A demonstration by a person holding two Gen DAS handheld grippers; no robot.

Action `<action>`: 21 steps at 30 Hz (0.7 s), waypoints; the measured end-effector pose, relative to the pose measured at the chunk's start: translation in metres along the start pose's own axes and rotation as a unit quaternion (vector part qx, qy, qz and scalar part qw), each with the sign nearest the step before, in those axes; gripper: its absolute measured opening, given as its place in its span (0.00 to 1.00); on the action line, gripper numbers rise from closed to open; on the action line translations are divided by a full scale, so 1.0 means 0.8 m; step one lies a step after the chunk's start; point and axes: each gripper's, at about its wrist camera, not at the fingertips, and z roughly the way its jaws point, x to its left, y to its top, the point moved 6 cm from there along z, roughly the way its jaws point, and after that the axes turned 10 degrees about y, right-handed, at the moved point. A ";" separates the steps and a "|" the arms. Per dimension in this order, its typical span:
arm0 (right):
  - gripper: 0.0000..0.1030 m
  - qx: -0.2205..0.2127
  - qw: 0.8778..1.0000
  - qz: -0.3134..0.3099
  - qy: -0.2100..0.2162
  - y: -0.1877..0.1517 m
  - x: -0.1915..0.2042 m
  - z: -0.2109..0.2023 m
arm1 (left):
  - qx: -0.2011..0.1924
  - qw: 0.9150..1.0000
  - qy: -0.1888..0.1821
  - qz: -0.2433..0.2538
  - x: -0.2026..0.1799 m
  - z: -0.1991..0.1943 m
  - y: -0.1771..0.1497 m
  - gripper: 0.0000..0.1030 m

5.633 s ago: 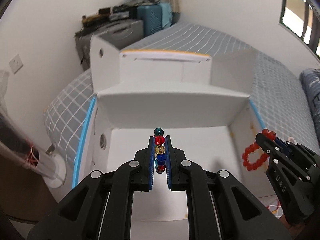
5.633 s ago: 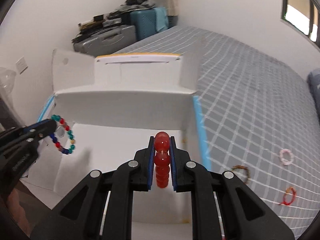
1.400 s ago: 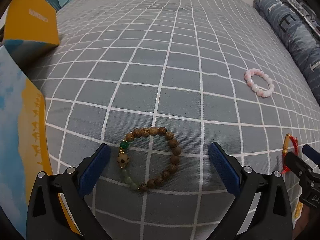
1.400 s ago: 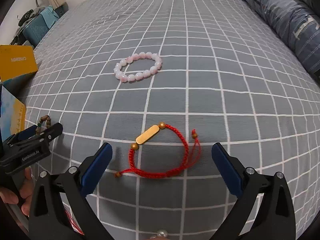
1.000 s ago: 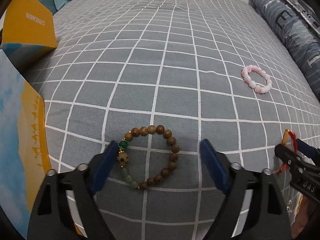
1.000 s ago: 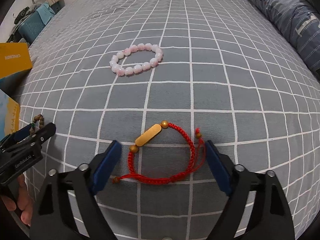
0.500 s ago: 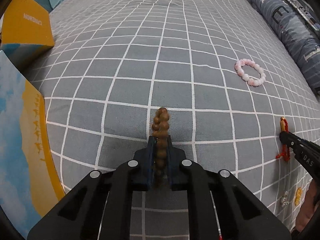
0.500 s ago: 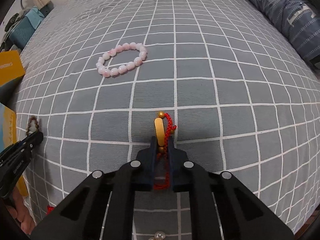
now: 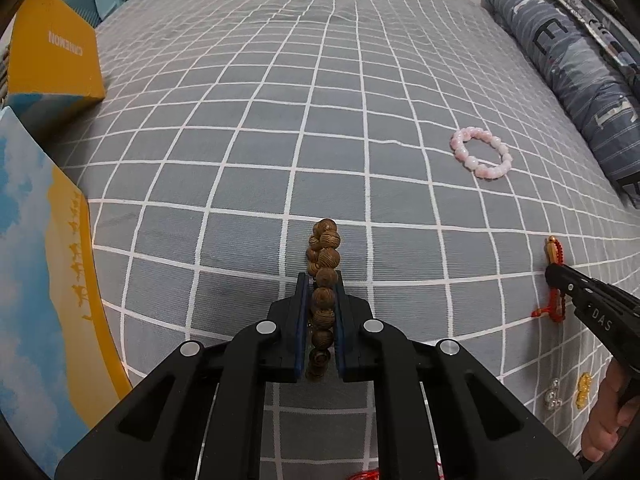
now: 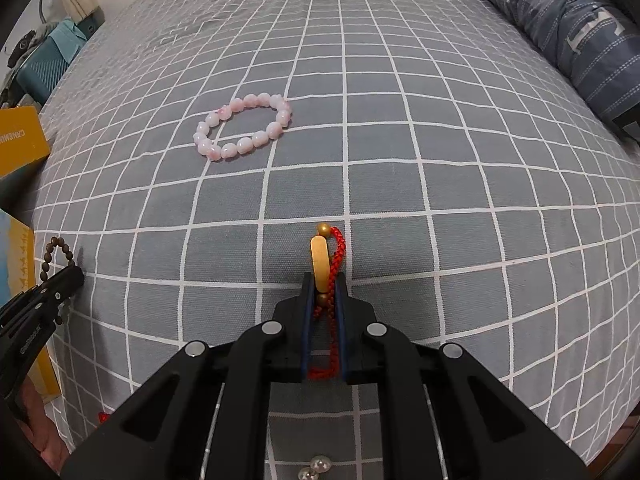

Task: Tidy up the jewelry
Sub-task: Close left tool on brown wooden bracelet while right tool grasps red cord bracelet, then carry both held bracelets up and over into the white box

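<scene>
Grid bedsheet (image 9: 248, 168) — yellow box (image 9: 52, 64) clear only left view.

The left tongs (image 9: 319, 312) are closed tight, fingers nearly parallel. The right tongs (image 10: 324, 308) are likewise clamped, level with them and well apart.

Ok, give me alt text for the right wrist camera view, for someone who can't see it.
The right gripper is shut on a red cord bracelet with a gold bar, over a grey checked bedspread. A pink bead bracelet lies farther up the bed, and at the left edge the left gripper holds a wooden bead bracelet.
</scene>
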 end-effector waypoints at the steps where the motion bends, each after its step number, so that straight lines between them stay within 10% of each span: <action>1: 0.09 -0.001 1.000 0.000 0.000 0.000 0.000 -0.001 | -0.002 1.000 0.000 0.000 -0.001 -0.003 0.000 0.10; 21: 0.09 -0.064 0.998 -0.023 0.010 0.008 0.009 -0.059 | -0.068 0.997 -0.020 0.002 -0.002 -0.081 0.011 0.10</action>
